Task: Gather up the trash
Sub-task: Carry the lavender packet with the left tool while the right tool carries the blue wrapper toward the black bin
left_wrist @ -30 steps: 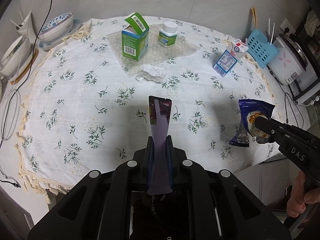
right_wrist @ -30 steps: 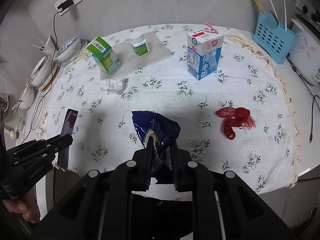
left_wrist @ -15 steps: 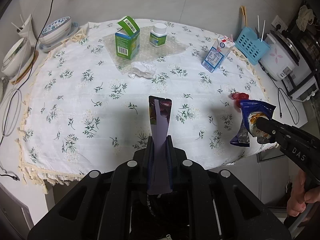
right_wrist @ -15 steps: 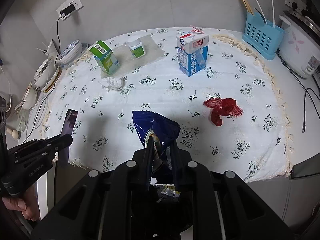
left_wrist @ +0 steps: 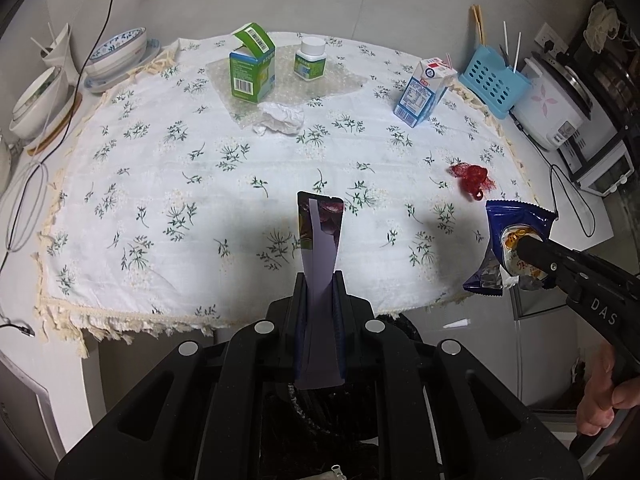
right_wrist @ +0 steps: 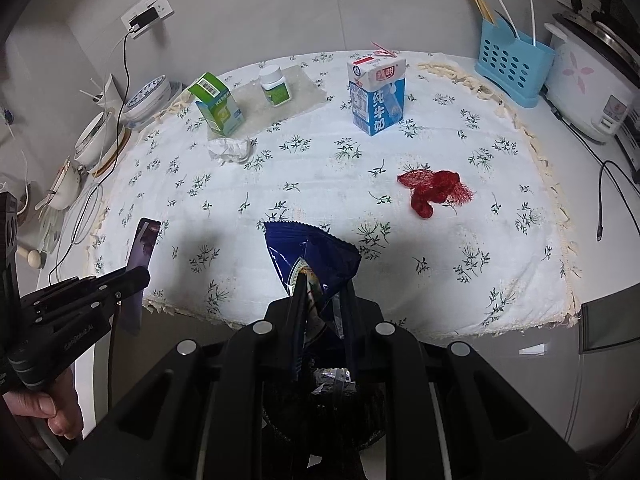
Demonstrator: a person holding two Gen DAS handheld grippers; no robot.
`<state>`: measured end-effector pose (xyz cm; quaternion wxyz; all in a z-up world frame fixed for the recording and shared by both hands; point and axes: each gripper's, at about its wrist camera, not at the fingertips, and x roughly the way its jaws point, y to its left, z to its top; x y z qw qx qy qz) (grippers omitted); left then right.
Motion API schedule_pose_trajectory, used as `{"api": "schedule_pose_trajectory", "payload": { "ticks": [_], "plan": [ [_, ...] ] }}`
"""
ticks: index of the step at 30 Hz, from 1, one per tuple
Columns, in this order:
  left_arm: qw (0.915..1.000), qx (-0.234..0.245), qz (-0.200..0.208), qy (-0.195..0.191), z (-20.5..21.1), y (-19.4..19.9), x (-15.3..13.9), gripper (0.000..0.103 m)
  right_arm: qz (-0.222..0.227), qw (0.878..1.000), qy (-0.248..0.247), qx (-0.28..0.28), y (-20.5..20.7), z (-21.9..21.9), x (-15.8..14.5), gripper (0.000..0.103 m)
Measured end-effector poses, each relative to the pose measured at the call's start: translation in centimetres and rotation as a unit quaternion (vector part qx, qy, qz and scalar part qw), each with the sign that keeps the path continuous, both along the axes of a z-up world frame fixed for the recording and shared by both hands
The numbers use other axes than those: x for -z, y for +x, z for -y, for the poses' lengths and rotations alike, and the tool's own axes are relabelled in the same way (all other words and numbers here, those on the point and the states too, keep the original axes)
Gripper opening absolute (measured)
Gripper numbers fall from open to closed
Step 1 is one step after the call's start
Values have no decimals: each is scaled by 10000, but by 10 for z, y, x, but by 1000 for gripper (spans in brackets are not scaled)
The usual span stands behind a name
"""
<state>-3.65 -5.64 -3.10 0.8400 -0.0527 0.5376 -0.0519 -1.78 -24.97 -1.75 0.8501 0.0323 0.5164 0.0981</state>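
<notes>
My left gripper (left_wrist: 320,280) is shut on a flat purple wrapper (left_wrist: 320,240), held upright past the table's near edge; it also shows in the right wrist view (right_wrist: 142,248). My right gripper (right_wrist: 322,280) is shut on a blue snack bag (right_wrist: 312,256), seen at the right in the left wrist view (left_wrist: 510,240). Both hang over a dark bin opening (right_wrist: 332,384) below the table edge. On the floral tablecloth (left_wrist: 200,200) lie a red mesh net (right_wrist: 434,190), a crumpled tissue (right_wrist: 230,149), a blue milk carton (right_wrist: 376,96), a green box (right_wrist: 218,106) and a white pill bottle (right_wrist: 275,86).
Bowls (left_wrist: 116,52) and cables (left_wrist: 24,208) sit at the table's left. A blue utensil holder (right_wrist: 512,68) and a rice cooker (right_wrist: 592,88) stand at the right. A wall socket with a plug (right_wrist: 146,14) is on the back wall.
Both grippers have pulled back from the table with their items still held. The table's near edge and the bin below have come into view.
</notes>
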Motion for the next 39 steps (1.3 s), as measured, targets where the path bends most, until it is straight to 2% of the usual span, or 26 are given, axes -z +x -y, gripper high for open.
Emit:
{"api": "schedule_pose_trajectory", "payload": {
  "ticks": [23,39],
  "plan": [
    [9998,-32,-213,-36,28,-66,31,11,-173,9998,-56,-119,-63,20,25,15],
    [9992,-13,-402,-63,44,-88,68,11,-352,9993,-93,-112,-90,37,52,15]
  ]
}}
